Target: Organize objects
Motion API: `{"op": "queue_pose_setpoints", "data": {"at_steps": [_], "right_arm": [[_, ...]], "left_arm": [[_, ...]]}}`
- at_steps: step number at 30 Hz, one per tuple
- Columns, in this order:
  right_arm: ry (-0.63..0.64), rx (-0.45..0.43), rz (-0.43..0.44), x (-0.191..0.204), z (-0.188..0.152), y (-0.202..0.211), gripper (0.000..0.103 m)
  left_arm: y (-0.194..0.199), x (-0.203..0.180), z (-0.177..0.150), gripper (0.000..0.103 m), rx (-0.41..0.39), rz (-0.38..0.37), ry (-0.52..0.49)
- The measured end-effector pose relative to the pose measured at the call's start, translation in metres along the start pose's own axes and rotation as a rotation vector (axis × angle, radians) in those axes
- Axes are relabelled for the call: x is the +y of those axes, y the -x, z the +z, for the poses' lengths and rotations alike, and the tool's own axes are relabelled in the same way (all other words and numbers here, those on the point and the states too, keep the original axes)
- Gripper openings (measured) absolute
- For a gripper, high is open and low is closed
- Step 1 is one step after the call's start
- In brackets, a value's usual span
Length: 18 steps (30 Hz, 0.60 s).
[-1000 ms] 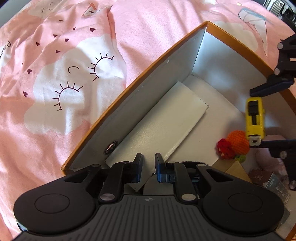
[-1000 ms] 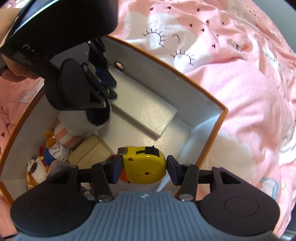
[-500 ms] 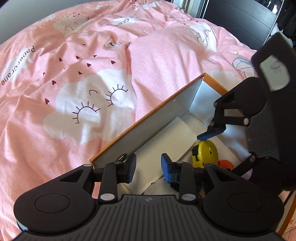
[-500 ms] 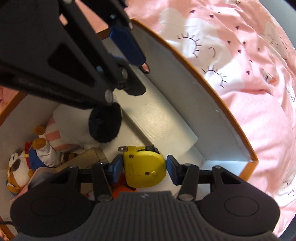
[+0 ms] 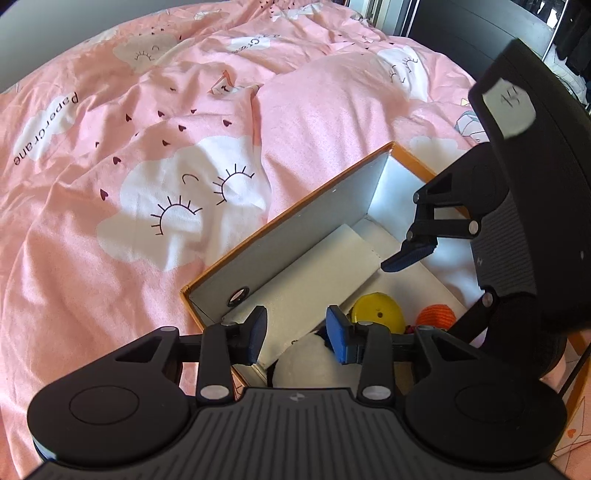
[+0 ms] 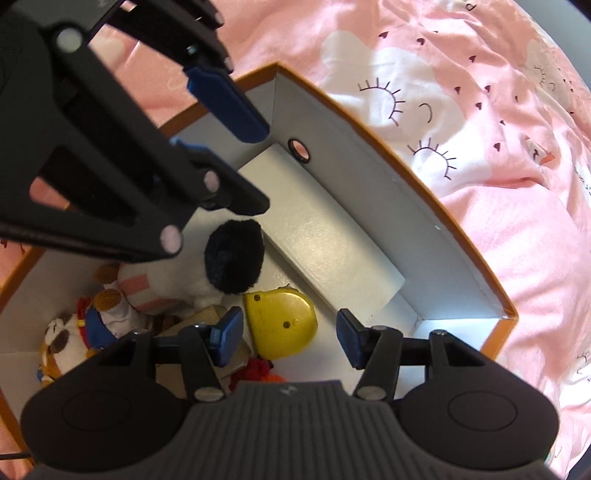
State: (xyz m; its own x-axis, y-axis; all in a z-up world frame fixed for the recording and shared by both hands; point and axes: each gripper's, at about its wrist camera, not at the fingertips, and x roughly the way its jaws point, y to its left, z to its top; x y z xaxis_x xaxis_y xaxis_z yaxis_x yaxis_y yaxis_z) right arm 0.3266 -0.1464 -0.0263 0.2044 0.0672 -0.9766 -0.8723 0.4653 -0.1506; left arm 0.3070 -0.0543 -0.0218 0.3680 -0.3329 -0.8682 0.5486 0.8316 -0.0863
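Observation:
An orange-rimmed box [image 5: 288,218] [image 6: 458,236] with white inner walls sits on a pink bedspread. A yellow tape measure [image 6: 281,323] [image 5: 376,312] lies flat on the box floor beside a flat white packet [image 6: 328,240] [image 5: 314,273]. My right gripper [image 6: 290,338] is open above the tape measure, not touching it; it also shows in the left wrist view [image 5: 410,254]. My left gripper [image 5: 297,334] is open and empty over the box's near corner, above a white plush [image 5: 308,363]. It also fills the upper left of the right wrist view [image 6: 221,122].
The box also holds a white plush with a black ear [image 6: 234,260], a small dog plush [image 6: 64,341], a tan carton [image 6: 203,317] and an orange-and-red knitted toy [image 5: 436,315]. The pink bedspread [image 5: 147,166] surrounds the box. A black panel [image 5: 461,33] stands behind the bed.
My right gripper opened and let go of the yellow tape measure, which now lies on the box floor. My left gripper opened wider and rose back from the box.

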Motion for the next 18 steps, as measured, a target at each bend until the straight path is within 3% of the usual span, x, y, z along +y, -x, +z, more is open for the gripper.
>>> {"op": "queue_pose_setpoints", "data": {"at_steps": [11, 18], "right_arm": [[-0.092, -0.148, -0.028, 0.02, -0.042, 0.089, 0.072], [-0.17, -0.298, -0.04, 0.072, -0.069, 0.151, 0.073]], "left_arm": [[0.081, -0.044, -0.018, 0.053, -0.12, 0.143, 0.01], [0.14, -0.076, -0.039, 0.061, -0.224, 0.242, 0.049]]}}
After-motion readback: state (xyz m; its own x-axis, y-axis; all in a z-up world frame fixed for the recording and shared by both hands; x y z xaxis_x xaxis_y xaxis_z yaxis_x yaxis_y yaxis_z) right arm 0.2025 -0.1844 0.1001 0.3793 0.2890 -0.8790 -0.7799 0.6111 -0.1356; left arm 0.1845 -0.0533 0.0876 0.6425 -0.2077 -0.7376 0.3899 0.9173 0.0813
